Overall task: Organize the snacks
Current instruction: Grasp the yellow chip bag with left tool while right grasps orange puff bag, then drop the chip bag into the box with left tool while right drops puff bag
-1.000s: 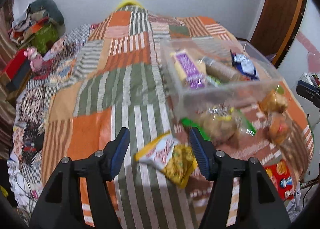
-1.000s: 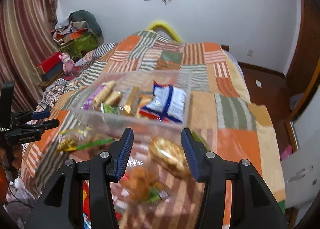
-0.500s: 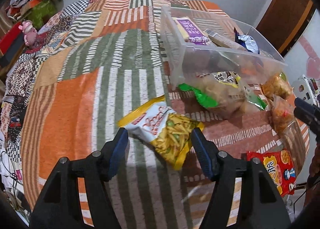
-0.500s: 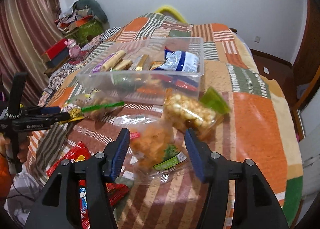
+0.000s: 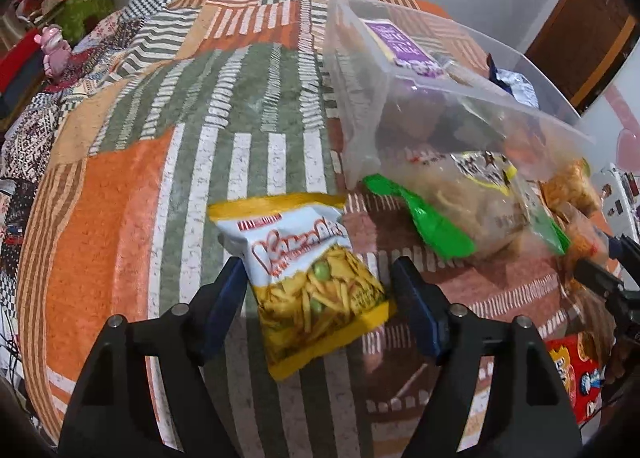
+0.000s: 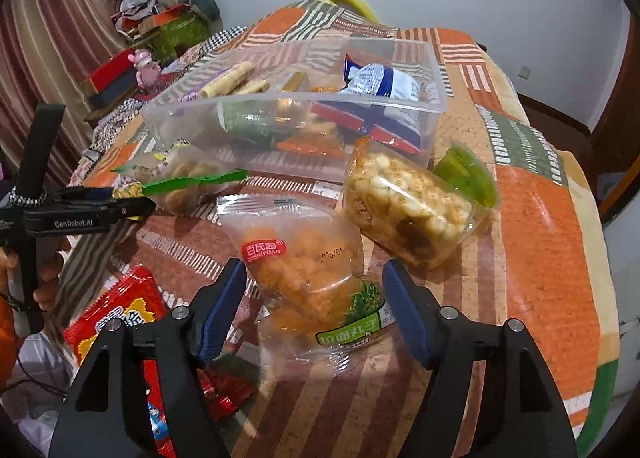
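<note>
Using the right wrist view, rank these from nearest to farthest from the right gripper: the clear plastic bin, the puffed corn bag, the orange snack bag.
1. Orange snack bag: lies between the opening jaws of the right gripper, pads not pressing it.
2. Puffed corn bag: just beyond, to the right.
3. Clear plastic bin: farthest, behind both bags.

left gripper (image 5: 316, 286): black plastic arms, blue ribbed pads, small silver screws
right gripper (image 6: 314, 286): same black arms, blue pads, silver screws
writing: white "GenRobot.AI" on the left gripper's black side
</note>
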The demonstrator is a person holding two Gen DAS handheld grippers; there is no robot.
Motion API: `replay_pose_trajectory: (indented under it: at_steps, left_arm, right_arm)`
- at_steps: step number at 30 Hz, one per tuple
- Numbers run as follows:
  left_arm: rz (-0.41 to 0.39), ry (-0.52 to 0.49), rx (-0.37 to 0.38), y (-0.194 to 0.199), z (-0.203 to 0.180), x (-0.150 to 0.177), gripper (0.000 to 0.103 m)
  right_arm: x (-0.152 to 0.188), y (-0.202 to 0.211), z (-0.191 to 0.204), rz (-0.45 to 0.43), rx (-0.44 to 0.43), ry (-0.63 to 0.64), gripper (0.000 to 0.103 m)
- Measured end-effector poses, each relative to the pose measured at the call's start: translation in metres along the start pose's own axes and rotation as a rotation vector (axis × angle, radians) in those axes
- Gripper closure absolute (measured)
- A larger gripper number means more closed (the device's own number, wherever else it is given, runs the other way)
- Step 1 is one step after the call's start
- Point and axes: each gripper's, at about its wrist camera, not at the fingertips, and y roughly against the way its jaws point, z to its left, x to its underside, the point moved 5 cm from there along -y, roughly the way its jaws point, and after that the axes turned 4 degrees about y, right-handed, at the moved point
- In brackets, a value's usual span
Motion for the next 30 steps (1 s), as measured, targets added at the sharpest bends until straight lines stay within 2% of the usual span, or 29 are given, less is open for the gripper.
replay_pose_trajectory:
  at_steps: [4,6,8,15,21,30]
  left_arm:
    - [-0.025,0.005,-0.004,-0.004,0.004,-0.004,0.030]
    - [-0.036,-0.001,-0.013,-0.004,0.005,-0.004,0.040]
    - [-0.038,-0.005,-0.015,-0.002,0.006,-0.003,0.049]
    - [-0.047,-0.016,-0.037,0.005,0.010,0.006,0.057]
    - [-0.057,-0.001,-0.047,0.021,0.013,0.011,0.059]
    - [-0.130,-0.025,-0.022,0.062,0.000,-0.001,0.060]
  right_arm:
    - [-0.001,-0.007,0.001,0.011,0.003,0.005,0.036]
    - [-0.001,-0.008,0.000,0.010,-0.015,-0.004,0.045]
    - [-0.001,-0.006,0.000,-0.002,-0.027,-0.016,0.048]
    - [-0.001,0.004,0.003,-0.036,-0.030,-0.021,0.052]
    - [-0.008,0.017,0.004,-0.068,-0.030,-0.014,0.052]
    - [-0.026,0.046,-0.003,-0.161,-0.008,-0.014,0.052]
